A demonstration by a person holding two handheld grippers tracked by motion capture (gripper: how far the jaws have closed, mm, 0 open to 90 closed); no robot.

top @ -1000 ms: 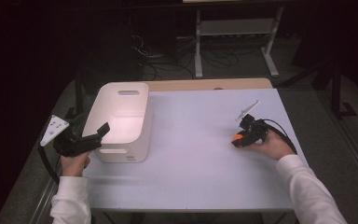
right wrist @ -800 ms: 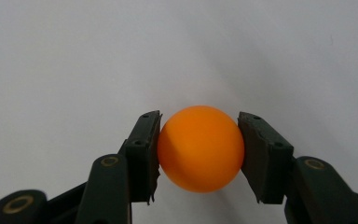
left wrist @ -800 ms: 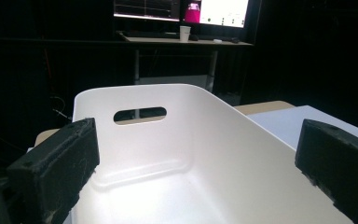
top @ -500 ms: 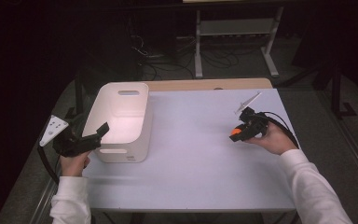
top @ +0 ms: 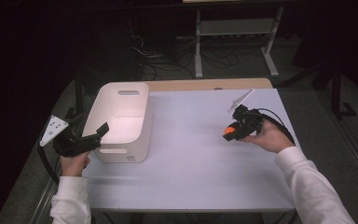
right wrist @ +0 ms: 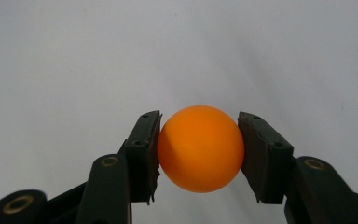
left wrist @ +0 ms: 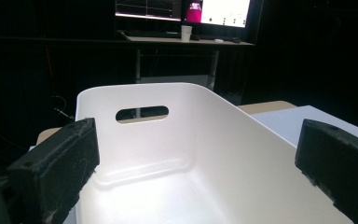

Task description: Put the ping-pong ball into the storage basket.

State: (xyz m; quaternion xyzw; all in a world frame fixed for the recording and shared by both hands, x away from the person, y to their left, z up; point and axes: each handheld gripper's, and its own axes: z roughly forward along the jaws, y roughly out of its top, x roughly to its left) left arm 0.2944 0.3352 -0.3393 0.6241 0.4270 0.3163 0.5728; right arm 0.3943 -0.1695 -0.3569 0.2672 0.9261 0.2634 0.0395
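An orange ball [right wrist: 200,148] is clamped between the two black jaws of my right gripper [right wrist: 199,154], which is shut on it. In the high view that right gripper [top: 230,132] hovers over the right part of the white table [top: 191,154], and the orange ball [top: 230,130] shows at its tip. A white plastic bin [top: 121,119] with a handle slot stands at the table's left. My left gripper [top: 100,133] is open beside the bin's near left rim. In the left gripper view the left gripper [left wrist: 205,172] looks into the empty white bin [left wrist: 177,158].
Behind the table lies a strip of bare wood [top: 205,84]. Farther back stands a metal stand [top: 235,37] with cables on the dark floor. Monitors [left wrist: 182,11] and a cup sit on a distant desk.
My right gripper with the orange ball has lifted slightly and moved a little toward the left. The left gripper has stayed at the bin's rim.
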